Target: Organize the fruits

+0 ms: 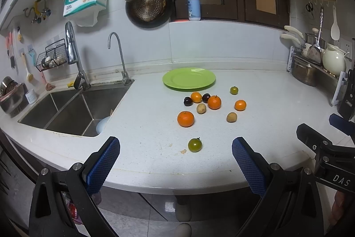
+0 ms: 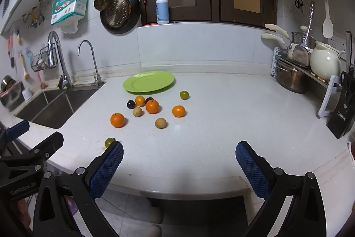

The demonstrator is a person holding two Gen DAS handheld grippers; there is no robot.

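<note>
A green plate sits empty at the back of the white counter. In front of it lie several loose fruits: oranges, two dark plums, two brown fruits and a green tomato. Another green tomato lies nearest the front edge. My left gripper is open and empty, just short of that tomato. My right gripper is open and empty over the counter's front edge, right of the fruits.
A steel sink with two taps is at the left. Pots, a kettle and a knife block stand along the right. A soap bottle stands on the back ledge. The right gripper shows at the left wrist view's right edge.
</note>
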